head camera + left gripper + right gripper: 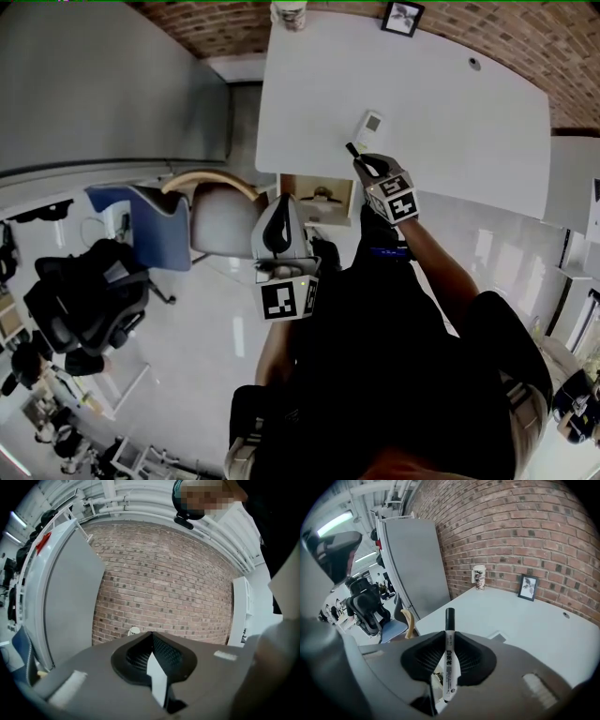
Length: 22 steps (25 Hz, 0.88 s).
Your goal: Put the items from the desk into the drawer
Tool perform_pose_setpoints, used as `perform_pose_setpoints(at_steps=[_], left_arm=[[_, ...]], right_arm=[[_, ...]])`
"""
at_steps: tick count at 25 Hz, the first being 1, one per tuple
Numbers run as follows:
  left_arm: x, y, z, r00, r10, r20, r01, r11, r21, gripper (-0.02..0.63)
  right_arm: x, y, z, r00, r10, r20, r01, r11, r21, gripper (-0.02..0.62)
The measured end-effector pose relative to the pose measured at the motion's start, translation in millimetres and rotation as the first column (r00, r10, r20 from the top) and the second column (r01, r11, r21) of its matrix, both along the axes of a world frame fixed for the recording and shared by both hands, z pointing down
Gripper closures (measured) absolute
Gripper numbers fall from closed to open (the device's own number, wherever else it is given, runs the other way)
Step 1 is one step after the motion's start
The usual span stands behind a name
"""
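Note:
A white marker (pixel 448 660) with a black cap is pinched upright between the jaws of my right gripper (pixel 449 637). In the head view that gripper (pixel 361 161) hovers over the front edge of the white desk (pixel 450 103), with the marker's black tip (pixel 352 148) pointing at the desk. Just below that edge the drawer (pixel 319 197) stands open. A small white remote-like item (pixel 369 122) lies on the desk just beyond the marker. My left gripper (pixel 281 211) is held left of the drawer, shut and empty, and its (pixel 152 641) own view points at the brick wall.
A paper cup (pixel 289 13) and a small picture frame (pixel 403 17) stand at the desk's far edge by the wall. A grey partition (pixel 103 75) is at the left. A blue-and-grey chair (pixel 155 225) and a black office chair (pixel 84 300) stand on the floor to the left.

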<state>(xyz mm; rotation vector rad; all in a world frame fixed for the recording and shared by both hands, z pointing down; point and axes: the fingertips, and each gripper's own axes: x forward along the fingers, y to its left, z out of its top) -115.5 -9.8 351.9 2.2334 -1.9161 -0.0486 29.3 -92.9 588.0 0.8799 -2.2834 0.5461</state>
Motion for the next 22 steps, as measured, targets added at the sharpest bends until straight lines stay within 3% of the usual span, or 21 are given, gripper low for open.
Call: perform_pose_setpoints(at_steps=[5,11,16,22], left_arm=[[-22.8,17.6,20.2,1.000,0.000,-0.016,0.000,1.000,-0.031,0.591],[-38.9,29.9,44.5,0.999,0.016,-0.029,-0.017,0.999,-0.049,0.591],[-54.2,39.9,76.4,0.999,0.005,-0.051,-0.009,0.998,-0.069,0.591],[-75.3,37.3,121.1,0.999,-0.009,-0.052,0.003,0.995,-0.102,0.591]], right_arm=[[-40.8,44.9,17.4,0.994,-0.112,-0.013,0.112,0.994,-0.020,0.528],[-86.9,100.3,49.7,0.961,-0.274,-0.040,0.272,0.961,-0.052,0.528],[-100.3,126.8,102.0,0.934,-0.347,-0.084,0.340,0.937,-0.082,0.528],[-108.3,119.3,172.9,0.909,-0.382,-0.167,0.371,0.924,-0.094,0.528]])
